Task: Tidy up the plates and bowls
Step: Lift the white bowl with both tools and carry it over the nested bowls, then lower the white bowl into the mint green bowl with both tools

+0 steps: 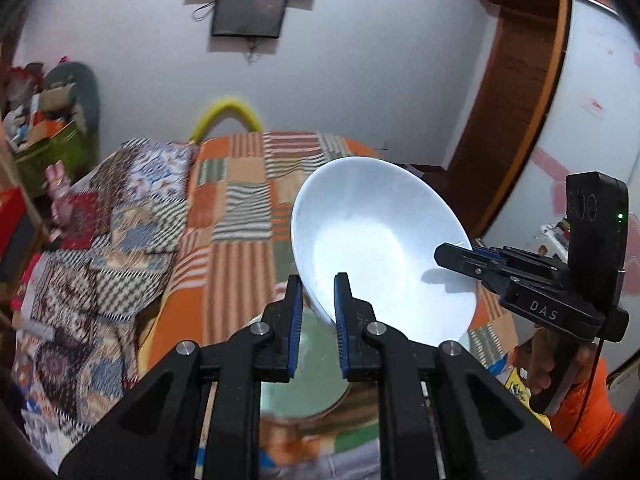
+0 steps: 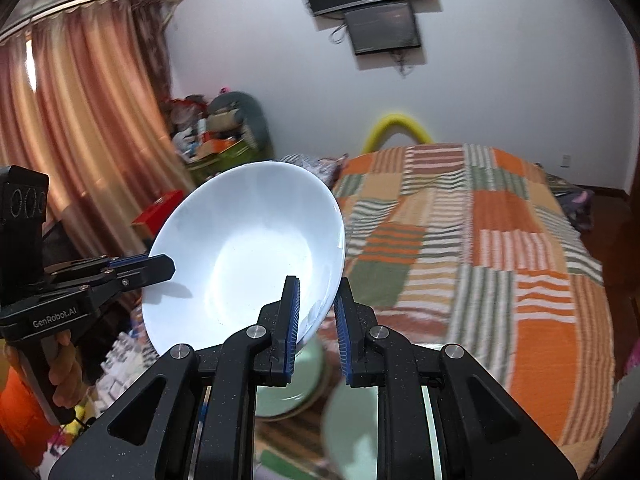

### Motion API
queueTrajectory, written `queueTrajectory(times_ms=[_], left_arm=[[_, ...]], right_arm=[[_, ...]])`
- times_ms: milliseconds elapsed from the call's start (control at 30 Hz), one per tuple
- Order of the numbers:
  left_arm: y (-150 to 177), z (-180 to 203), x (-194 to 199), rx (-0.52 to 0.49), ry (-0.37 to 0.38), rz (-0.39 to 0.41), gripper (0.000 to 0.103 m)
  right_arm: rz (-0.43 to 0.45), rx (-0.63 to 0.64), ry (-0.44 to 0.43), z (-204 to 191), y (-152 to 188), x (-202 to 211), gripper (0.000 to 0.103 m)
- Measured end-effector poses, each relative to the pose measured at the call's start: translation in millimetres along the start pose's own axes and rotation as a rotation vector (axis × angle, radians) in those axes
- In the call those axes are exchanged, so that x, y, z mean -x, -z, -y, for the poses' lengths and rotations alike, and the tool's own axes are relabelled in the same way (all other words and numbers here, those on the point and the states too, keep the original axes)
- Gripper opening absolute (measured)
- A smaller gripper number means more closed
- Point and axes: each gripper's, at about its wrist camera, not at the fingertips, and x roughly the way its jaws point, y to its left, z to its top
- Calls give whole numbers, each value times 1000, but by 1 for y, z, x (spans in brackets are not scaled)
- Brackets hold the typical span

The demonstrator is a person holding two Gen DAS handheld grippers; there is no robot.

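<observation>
Both clamped on one white bowl: left gripper pinching the near rim between its blue pads, right gripper biting the rim on the far right side. Held up in the air and tipped, hollow side facing both cameras, above the striped orange blanket. Just under the right gripper, two pale green plates, blurry.

Room evenly bright, daylight glowing through my curtains. Soft glare on white bowl, finger shadows inside. Bedspread motion-blurred. Fisheye bends edges, dark corner vignette.
</observation>
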Motion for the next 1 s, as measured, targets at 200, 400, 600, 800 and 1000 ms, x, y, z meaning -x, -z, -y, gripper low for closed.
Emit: queueTrajectory(times_ms=[200,400,600,800,1000], left_arm=[[33,-28,-3,57,-26,-43,14],[61,-43,-27,76,-64,-96,14],[79,-63,-57,123,-49,-151,14],[94,-74,-79,153,-39,-194,14],[104,-83,-94,183,-29,-224,14]], right_arm=[[-61,21,-27,-19,20,-24,16],[-133,31,-17,-30,43,-49,16],[-206,16,1,-28,60,-73,17],[-261,1,11,-27,75,-88,17],[-288,15,28,-29,82,-97,17]])
